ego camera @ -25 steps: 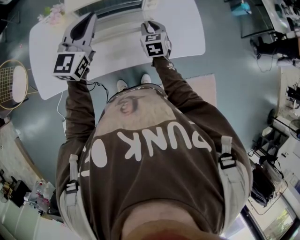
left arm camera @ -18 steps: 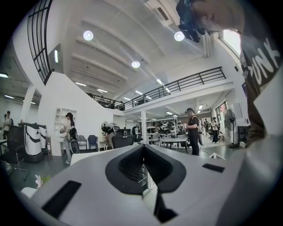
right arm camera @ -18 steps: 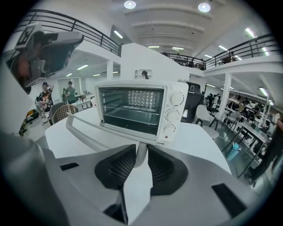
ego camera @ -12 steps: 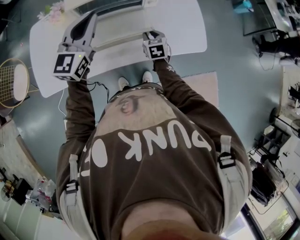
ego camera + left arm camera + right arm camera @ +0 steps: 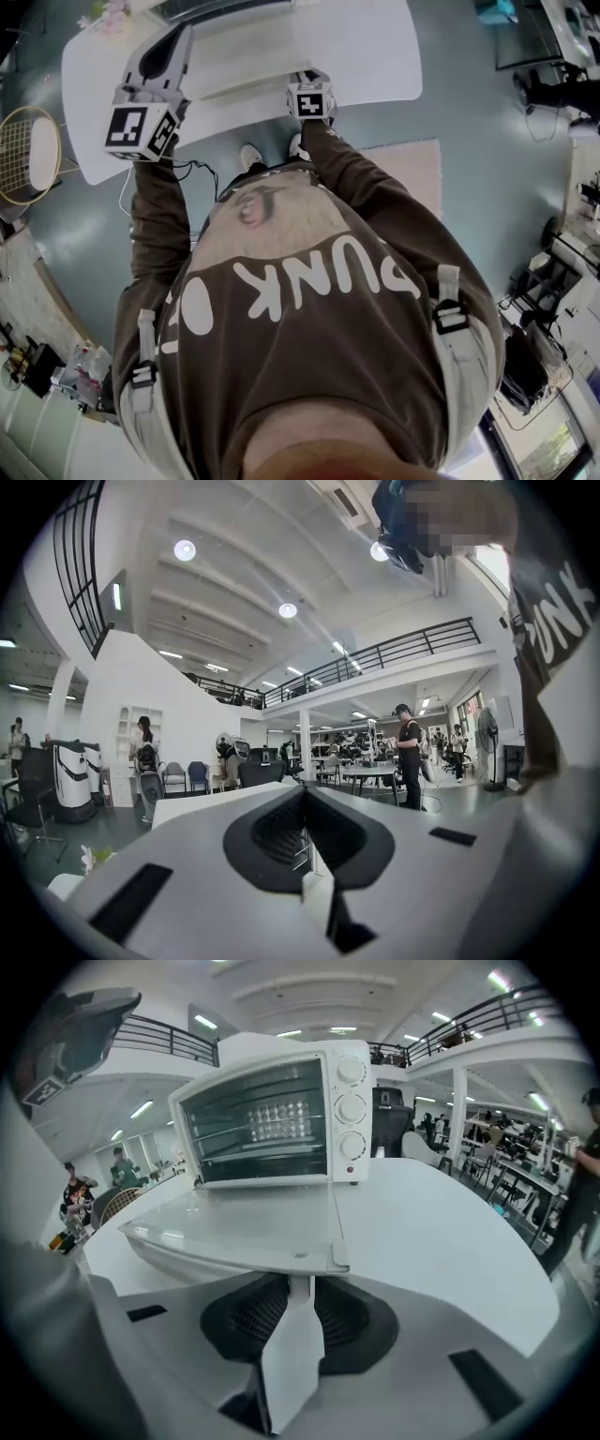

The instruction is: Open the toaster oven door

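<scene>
The white toaster oven point(image 5: 281, 1119) stands on the white table point(image 5: 441, 1232), and its glass door point(image 5: 244, 1218) lies folded down flat toward me. My right gripper point(image 5: 302, 1283) sits just below the door's front lip near its right corner. Its jaws are closing, a narrow gap still shows between the pads, and I see nothing pressed in it. In the head view the right gripper point(image 5: 307, 79) is at the table's near edge in front of the door point(image 5: 244, 52). My left gripper point(image 5: 174, 36) is held up to the left, shut and holding nothing, pointing out into the hall.
A gold wire basket point(image 5: 28, 155) stands on the floor to the left, with a pale rug point(image 5: 412, 169) on the right. Flowers point(image 5: 103, 14) sit at the table's far left. A cable point(image 5: 187, 173) runs under the table. Several people point(image 5: 410, 752) stand far off in the hall.
My right gripper has drawn back toward the table's near edge and sunk lower. The left gripper has barely moved.
</scene>
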Motion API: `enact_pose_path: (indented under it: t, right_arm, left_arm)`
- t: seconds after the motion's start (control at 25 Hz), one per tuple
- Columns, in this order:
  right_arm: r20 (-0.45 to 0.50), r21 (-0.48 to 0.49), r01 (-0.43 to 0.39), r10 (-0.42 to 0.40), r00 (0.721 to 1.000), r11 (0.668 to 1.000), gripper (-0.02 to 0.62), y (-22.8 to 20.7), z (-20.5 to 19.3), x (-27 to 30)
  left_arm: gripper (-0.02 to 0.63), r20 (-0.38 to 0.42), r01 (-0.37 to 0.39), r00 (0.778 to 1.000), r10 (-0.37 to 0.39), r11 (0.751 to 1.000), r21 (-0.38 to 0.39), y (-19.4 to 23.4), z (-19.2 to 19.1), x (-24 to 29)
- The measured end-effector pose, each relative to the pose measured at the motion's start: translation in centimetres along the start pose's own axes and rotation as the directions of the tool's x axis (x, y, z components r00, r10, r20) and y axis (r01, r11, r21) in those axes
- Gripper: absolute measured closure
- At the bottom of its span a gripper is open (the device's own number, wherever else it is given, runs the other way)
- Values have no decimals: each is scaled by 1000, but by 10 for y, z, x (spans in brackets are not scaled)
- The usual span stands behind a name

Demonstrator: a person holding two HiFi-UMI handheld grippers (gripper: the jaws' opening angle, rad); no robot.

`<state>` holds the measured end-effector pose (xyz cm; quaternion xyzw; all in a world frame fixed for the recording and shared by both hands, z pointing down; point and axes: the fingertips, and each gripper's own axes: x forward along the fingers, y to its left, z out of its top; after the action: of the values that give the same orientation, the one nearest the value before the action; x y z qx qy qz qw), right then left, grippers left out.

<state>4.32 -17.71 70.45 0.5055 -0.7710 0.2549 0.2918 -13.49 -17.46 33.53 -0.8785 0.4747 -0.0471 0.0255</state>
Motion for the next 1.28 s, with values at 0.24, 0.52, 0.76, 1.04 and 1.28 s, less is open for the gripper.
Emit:
enact_pose_path:
  t: [0.24,0.52,0.76,1.04,1.28]
  right_arm:
    - [93,-24,62,-60,994,998,492,2,-10,8]
    - [132,-54,92,-85,988,994,495,4,-12,10]
    - [104,-64,90,-84,991,994,495,7,-15,11]
    - [98,-108,97,-86,991,989,497,5,-15,7]
    - [100,-114,71,-59,993,991,499,3,-17,8]
  left_arm:
    - [601,-3,-15,1000,15,1000,-12,2,-3,-7]
    - [602,-8,-20,1000,20,1000,-17,5,-7,-10]
    - [601,-5,-15,1000,15,1000,-23,5,-6,-11]
    - [601,-1,-13,1000,13,1000,-20,4,-8,-8]
    - [601,4,-4,1000,4,1000,-15,4,-11,-4]
